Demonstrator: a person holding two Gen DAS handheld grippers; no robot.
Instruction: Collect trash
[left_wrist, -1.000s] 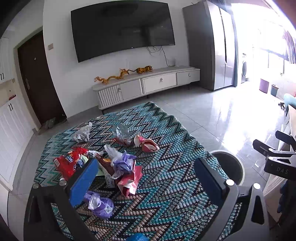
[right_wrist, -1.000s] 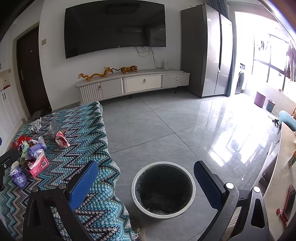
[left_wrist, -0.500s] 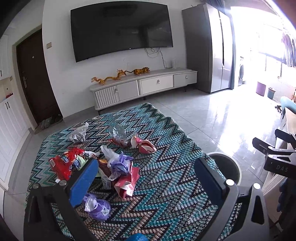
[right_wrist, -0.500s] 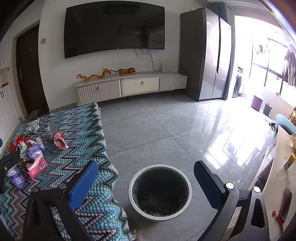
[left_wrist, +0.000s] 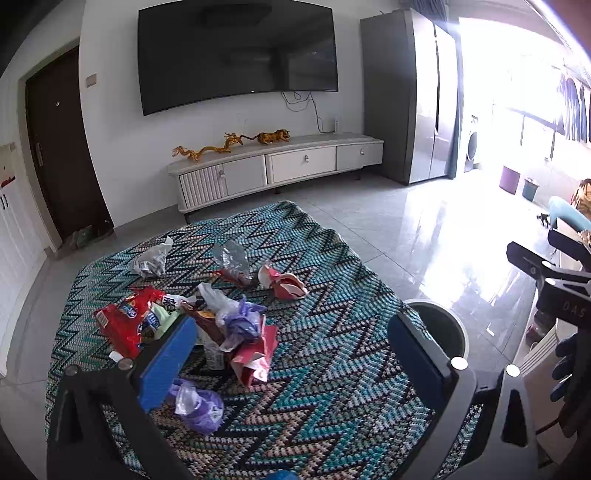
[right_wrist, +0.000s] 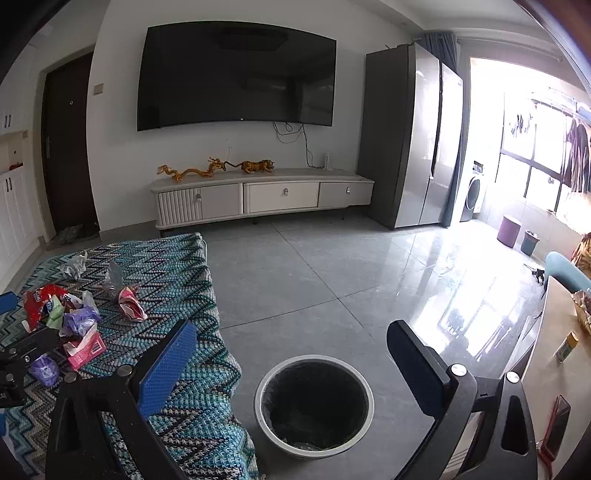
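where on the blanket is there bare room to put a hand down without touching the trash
Free: the near right stretch of the zigzag blanket, between the pink wrapper and the edge by the trash bin; also the far strip beyond the grey wrapper, toward the TV cabinet. Crowded: the left middle, where the red packet, the purple bags and other wrappers pile together.

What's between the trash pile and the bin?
Only bare zigzag blanket lies between the wrapper pile and the bin, seen in the left wrist view.

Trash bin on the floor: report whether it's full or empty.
Nearly empty. The right wrist view looks straight into the trash bin: dark liner walls show down to the bottom, with only a little debris there.
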